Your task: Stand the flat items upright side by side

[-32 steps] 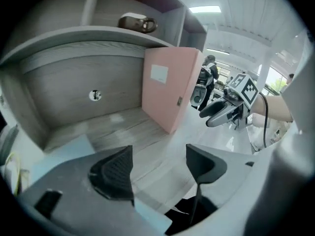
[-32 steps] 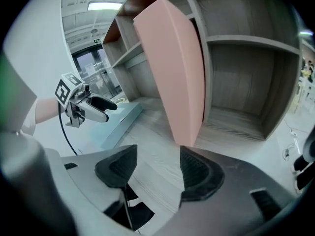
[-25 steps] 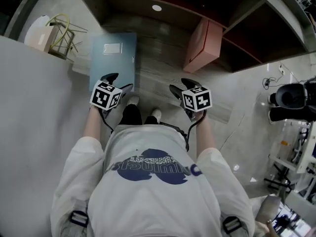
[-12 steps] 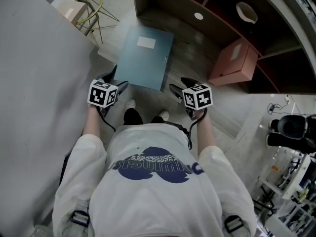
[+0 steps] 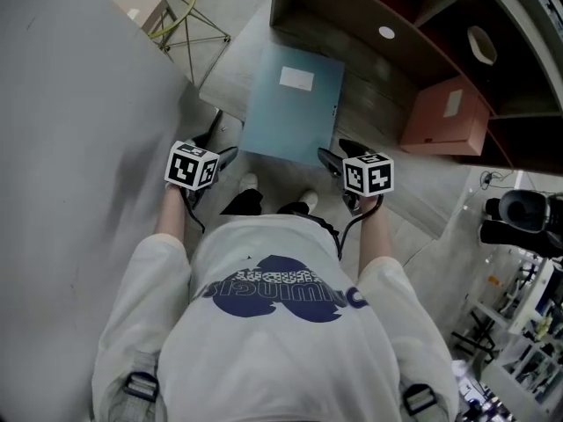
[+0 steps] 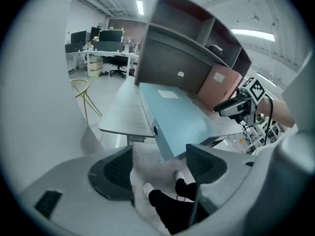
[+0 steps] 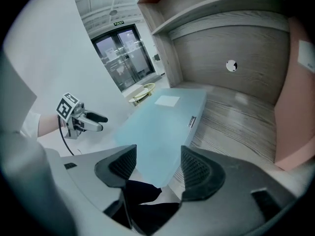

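Down below the head camera, a big blue folder (image 5: 290,104) lies flat on the wooden counter (image 5: 230,70), and its near end pokes out over the counter's edge. A pink folder (image 5: 444,117) stands up further back on the right, well apart from the blue one. The left gripper (image 5: 215,143) is held just beside the blue folder's near left corner, and the right gripper (image 5: 339,154) is just beside its near right corner. Both are held in front of a person in a white shirt (image 5: 273,341). Next, from the left gripper view, the left gripper's (image 6: 160,168) fingers are wide apart with nothing held. Only the floor and the person's shoes (image 6: 147,187) show in the gap, and the blue folder (image 6: 177,117) lies just past it. Last, from the right gripper view, the right gripper's (image 7: 157,171) fingers are also spread apart and hold nothing. The blue folder's (image 7: 162,127) near end shows in the gap, but the fingers do not press on it. The pink folder (image 7: 300,97) rises tall at the right edge.
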The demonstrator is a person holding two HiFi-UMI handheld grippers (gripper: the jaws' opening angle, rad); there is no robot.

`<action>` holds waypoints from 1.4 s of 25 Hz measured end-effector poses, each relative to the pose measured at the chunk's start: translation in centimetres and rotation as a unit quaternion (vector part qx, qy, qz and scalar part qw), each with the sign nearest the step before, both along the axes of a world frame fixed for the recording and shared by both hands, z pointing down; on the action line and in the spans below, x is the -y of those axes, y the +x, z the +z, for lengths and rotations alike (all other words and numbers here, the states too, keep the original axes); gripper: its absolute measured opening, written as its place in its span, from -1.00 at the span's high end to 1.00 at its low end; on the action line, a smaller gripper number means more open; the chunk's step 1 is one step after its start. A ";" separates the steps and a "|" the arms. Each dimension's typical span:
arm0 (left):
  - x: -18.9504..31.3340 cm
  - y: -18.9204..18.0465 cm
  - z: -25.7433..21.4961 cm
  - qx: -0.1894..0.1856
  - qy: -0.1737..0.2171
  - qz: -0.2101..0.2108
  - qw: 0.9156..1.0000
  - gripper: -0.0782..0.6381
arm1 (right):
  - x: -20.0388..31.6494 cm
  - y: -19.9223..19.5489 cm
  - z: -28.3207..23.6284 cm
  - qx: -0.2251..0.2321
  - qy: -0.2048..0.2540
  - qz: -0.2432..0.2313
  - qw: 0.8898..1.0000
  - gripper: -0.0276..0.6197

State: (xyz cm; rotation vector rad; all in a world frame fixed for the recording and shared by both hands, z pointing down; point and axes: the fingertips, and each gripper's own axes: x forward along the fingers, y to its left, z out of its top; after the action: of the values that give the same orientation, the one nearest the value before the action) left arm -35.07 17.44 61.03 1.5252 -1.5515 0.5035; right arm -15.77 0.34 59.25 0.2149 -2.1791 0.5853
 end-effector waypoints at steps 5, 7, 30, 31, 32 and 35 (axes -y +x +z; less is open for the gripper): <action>1.1 -0.1 1.7 -0.077 0.016 0.010 0.997 -0.19 | -0.4 -0.1 1.1 -0.019 0.000 0.046 0.999 0.04; 1.8 0.5 2.4 -0.111 0.018 0.018 0.994 -0.19 | -0.5 0.1 1.4 -0.028 0.003 0.060 0.998 0.04; 6.4 3.3 6.5 -0.301 0.008 -0.040 0.953 -0.19 | 0.4 -0.7 4.8 -0.067 -0.058 0.003 0.996 0.05; 6.5 3.4 6.6 -0.305 0.006 -0.044 0.951 -0.19 | 0.4 -0.7 4.9 -0.066 -0.062 -0.002 0.996 0.05; 6.6 3.6 6.7 -0.310 0.005 -0.048 0.949 -0.19 | 0.4 -0.6 4.9 -0.065 -0.065 -0.008 0.996 0.05; 6.9 3.9 7.0 -0.330 0.007 -0.060 0.942 -0.19 | 0.5 -0.4 5.3 -0.063 -0.072 -0.026 0.995 0.05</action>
State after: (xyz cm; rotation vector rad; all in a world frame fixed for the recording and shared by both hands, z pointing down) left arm -31.20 10.51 68.04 1.4001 -1.1035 -0.0971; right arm -16.13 -0.19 64.59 0.1150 -2.0060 0.6772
